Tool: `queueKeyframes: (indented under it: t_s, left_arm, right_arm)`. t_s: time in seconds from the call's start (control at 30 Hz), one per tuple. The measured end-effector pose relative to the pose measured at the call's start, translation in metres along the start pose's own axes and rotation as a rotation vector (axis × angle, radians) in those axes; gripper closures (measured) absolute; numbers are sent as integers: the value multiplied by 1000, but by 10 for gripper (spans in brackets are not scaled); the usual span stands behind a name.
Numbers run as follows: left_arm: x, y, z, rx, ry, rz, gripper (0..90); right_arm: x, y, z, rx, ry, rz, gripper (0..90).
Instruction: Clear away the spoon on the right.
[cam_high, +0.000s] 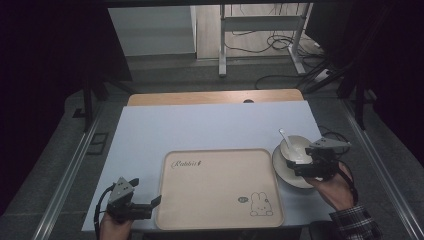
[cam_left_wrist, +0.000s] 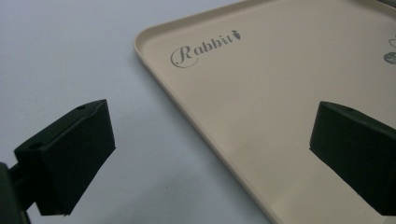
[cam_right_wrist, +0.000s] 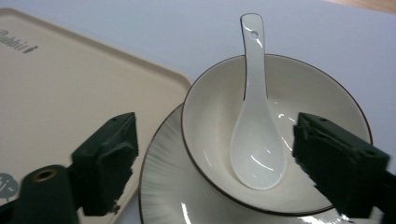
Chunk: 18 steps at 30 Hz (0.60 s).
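Observation:
A white bowl (cam_high: 298, 149) stands on a white plate (cam_high: 287, 176) at the table's right, just beside a beige tray (cam_high: 220, 180). A white spoon (cam_high: 286, 138) lies in the bowl with its handle pointing away. My right gripper (cam_high: 295, 167) hovers over the near side of the bowl, open. In the right gripper view its jaws straddle the bowl (cam_right_wrist: 317, 93) and spoon (cam_right_wrist: 257, 140) without touching them, the left one over the plate's rim (cam_right_wrist: 163, 186). My left gripper (cam_high: 150, 206) stands open at the tray's near left corner, with the tray's edge (cam_left_wrist: 187, 116) between its jaws.
The tray (cam_right_wrist: 70, 93) is printed with "Rabbit" and a small rabbit drawing (cam_high: 261, 204). The white tabletop (cam_high: 210, 125) reaches back to a wooden strip (cam_high: 215, 97). Beyond it are desk legs and cables on the floor (cam_high: 270, 45).

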<state>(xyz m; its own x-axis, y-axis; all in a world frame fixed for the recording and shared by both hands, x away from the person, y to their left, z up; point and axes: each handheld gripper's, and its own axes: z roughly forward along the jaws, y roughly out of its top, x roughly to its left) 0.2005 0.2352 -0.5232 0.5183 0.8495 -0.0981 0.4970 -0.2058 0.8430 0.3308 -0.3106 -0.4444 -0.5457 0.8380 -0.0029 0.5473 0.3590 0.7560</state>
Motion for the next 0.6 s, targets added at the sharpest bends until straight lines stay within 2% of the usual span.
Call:
queueKeyframes:
  t_s: [0.3,0.5,0.6]
  left_arm:
    - [0,0,0,-3,3,-1,0]
    - [0,0,0,-4,4,-1,0]
    - [0,0,0,-4,4,-1,0]
  right_arm:
    - [-13,14,11,37,-11,-3,344]
    - [-20,25,23,64,-24,-41,487]
    - [-22,28,29,75,-19,-46,519]
